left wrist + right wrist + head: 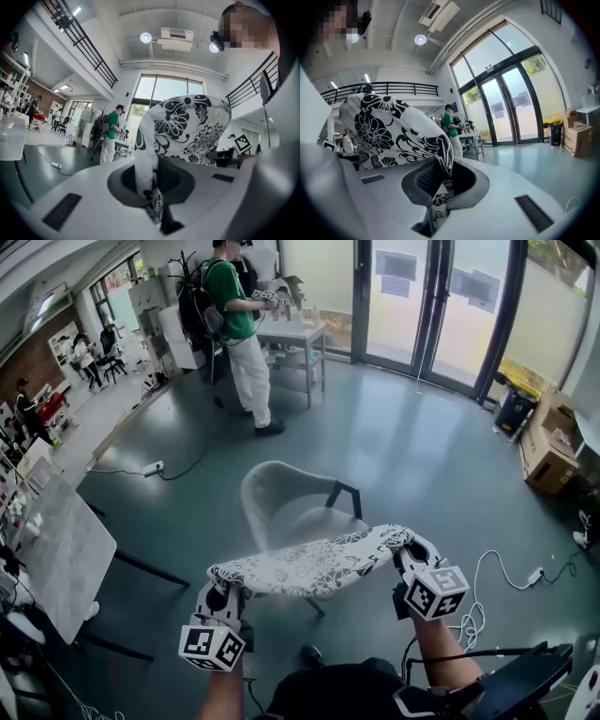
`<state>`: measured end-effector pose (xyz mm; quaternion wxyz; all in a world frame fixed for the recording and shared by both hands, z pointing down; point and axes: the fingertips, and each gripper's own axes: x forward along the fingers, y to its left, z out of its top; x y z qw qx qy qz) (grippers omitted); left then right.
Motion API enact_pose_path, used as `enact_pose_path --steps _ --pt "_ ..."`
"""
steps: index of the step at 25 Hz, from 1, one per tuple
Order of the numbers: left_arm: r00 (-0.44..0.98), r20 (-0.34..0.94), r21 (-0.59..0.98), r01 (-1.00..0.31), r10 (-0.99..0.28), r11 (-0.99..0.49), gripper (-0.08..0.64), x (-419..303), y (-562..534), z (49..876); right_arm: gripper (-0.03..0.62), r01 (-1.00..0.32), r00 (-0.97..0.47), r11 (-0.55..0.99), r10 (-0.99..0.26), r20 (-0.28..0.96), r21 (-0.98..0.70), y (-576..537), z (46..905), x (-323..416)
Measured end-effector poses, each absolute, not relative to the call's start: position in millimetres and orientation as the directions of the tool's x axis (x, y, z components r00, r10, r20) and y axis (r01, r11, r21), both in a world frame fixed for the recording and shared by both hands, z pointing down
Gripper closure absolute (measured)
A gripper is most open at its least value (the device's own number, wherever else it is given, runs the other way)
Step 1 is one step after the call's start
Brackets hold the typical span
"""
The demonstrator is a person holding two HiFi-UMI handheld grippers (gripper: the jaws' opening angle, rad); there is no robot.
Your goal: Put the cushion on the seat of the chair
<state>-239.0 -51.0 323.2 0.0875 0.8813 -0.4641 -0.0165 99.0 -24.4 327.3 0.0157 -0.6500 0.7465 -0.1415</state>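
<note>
The cushion [309, 565] was held flat on the near side of the chair [281, 491], raised above the seat and apparently clear of it. The left gripper [222, 596] was clamped on one end of the cushion and the right gripper [412, 557] on the opposite end, each pinching a fold of fabric. This two-ended grip kept the soft pad stretched and level, probably so that it would land squarely on the seat.
</note>
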Motion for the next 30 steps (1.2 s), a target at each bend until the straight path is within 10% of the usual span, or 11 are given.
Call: enact_pose_path --steps 30 --pt "0.614 0.373 0.147 -0.78 -0.696 -0.609 0.538 -142.6 -279.0 410.5 0.569 -0.914 -0.222 0.042 -0.884 0.41 -0.404 -205.0 482.6 179.4"
